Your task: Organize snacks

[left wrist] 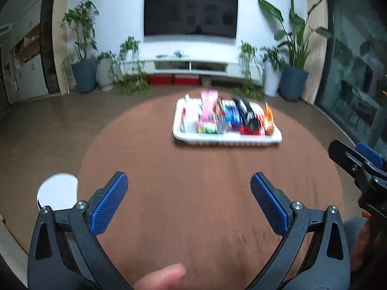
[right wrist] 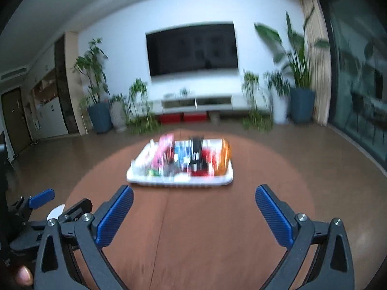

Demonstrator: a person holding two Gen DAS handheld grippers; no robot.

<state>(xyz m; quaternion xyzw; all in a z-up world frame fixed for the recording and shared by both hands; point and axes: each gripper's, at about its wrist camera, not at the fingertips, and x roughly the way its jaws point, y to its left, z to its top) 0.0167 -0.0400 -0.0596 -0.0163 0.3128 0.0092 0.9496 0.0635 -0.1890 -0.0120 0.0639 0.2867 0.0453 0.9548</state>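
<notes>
A white tray (left wrist: 227, 140) stands on the far part of a round brown table (left wrist: 193, 193), holding several snack packs: a pink one (left wrist: 209, 106), a blue one (left wrist: 231, 116), a black one (left wrist: 246, 111), an orange one (left wrist: 268, 118). The tray also shows in the right wrist view (right wrist: 179, 181), blurred. My left gripper (left wrist: 189, 188) is open and empty over the near table. My right gripper (right wrist: 194, 201) is open and empty, just short of the tray. The right gripper shows at the right edge of the left wrist view (left wrist: 358, 159).
A white round object (left wrist: 58, 191) sits by the table's left edge. Beyond the table are a TV (left wrist: 191, 12), a white low cabinet (left wrist: 191, 66), potted plants (left wrist: 83, 72) on both sides and a glass door (left wrist: 358, 72) at right.
</notes>
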